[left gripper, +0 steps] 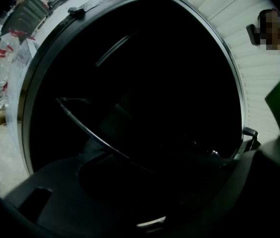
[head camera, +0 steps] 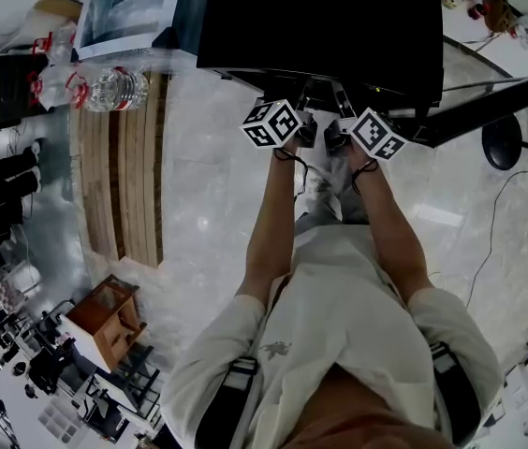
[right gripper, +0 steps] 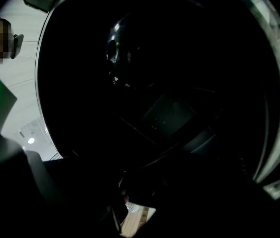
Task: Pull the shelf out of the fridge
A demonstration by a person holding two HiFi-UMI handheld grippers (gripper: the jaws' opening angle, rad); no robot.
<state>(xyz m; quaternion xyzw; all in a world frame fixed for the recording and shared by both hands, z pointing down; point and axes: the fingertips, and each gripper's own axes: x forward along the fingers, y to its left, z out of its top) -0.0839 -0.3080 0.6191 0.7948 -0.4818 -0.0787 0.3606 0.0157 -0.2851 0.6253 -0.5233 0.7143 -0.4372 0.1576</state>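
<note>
At far left, water bottles (head camera: pixel 105 87) lie on a wooden platform. I have the left gripper (head camera: pixel 306 131) at the mouth of the black fridge (head camera: pixel 339 17). The shelf (left gripper: pixel 111 150) sits inside; its thin front edge runs across the opening, slanting from upper left down to lower right in the left gripper view. The right gripper (head camera: pixel 337 137) is just beside the left. Both cavities are too dark for me to tell whether either pair of jaws clamps the edge.
</note>
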